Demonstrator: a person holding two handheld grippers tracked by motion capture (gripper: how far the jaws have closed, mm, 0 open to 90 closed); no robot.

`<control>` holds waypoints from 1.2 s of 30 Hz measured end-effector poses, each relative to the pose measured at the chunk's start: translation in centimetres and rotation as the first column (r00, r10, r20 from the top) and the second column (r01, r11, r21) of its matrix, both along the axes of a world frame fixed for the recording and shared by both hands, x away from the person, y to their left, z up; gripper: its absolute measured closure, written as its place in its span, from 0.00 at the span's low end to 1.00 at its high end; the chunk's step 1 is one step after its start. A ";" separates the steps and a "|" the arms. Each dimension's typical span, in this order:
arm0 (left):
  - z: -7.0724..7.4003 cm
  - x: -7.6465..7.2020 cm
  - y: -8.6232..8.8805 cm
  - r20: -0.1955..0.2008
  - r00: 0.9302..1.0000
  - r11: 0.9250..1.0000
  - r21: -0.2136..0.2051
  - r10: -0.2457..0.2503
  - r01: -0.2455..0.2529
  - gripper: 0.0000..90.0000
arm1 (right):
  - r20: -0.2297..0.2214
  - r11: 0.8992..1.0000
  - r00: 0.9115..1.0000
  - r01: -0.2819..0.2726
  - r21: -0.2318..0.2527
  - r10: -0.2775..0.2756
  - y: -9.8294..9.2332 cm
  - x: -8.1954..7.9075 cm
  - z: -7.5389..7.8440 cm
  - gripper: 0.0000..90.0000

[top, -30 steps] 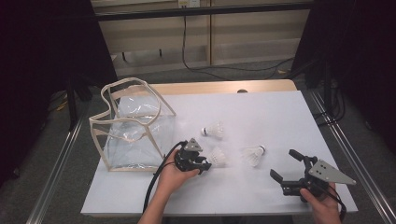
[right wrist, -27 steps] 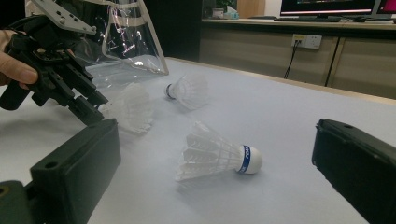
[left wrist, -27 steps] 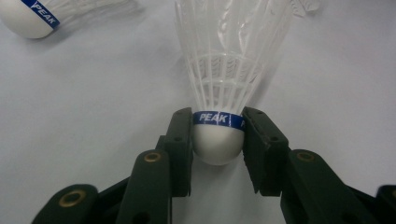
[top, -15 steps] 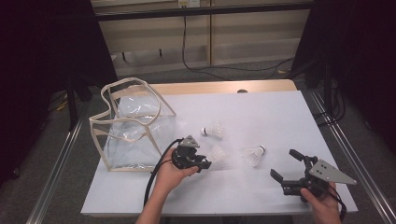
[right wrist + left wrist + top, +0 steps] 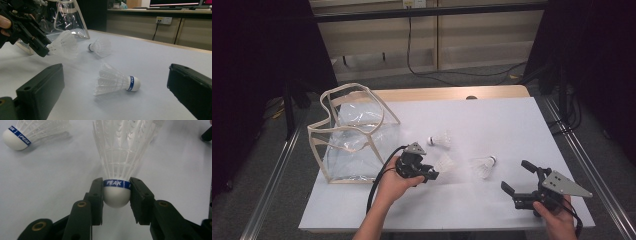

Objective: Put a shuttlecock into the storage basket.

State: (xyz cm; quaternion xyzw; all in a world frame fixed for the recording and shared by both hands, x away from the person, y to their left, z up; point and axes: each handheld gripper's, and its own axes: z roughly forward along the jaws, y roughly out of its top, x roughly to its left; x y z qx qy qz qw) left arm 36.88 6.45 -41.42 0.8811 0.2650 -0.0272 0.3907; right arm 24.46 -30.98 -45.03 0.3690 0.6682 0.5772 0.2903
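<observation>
High view. My left gripper (image 5: 424, 172) sat near the middle of the white table (image 5: 492, 125), just right of the clear bag (image 5: 354, 137) with cream trim. Its jaws pointed right and were clamped on the cork end of a shuttlecock (image 5: 445, 163), whose feathers fanned out to the right. A second shuttlecock (image 5: 441, 139) lay on the table just beyond it, toward the far edge. A third shuttlecock (image 5: 484, 166) lay to the right, between my two grippers. My right gripper (image 5: 518, 178) rested near the front right corner, jaws spread wide with nothing between them, aimed toward the third shuttlecock and apart from it.

Left gripper view. Both black jaws pressed on the white cork of the held shuttlecock (image 5: 117, 195), one on each side, right at the blue band reading PEAK. Feathers rose straight away from the jaws. I could not tell if the cork was touching the table or just above it. The second shuttlecock (image 5: 17, 135) lay at upper left, cork toward me, well apart from the jaws.

Right gripper view. My own two jaws stood far apart at the lower corners, empty. The third shuttlecock (image 5: 115, 80) lay on its side between them and farther out, cork with blue band pointing right. Beyond it, at upper left, the left gripper (image 5: 43, 50) held its shuttlecock (image 5: 63, 45) by the cork. The second shuttlecock (image 5: 100, 47) lay just right of that, and the clear bag (image 5: 66, 17) stood behind.
</observation>
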 end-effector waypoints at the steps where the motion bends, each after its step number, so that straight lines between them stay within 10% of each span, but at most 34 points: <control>1: 0.1 0.0 0.0 -0.002 1.000 1.000 -0.006 -0.001 0.001 0.72 | 0.000 1.000 1.000 0.001 0.001 -0.001 0.0 0.0 0.0 0.01; 36: 3.0 0.9 0.0 -0.053 0.998 1.000 0.008 0.018 -0.017 0.72 | 0.008 1.000 1.000 -0.007 -0.002 0.007 -0.1 -0.1 0.1 0.01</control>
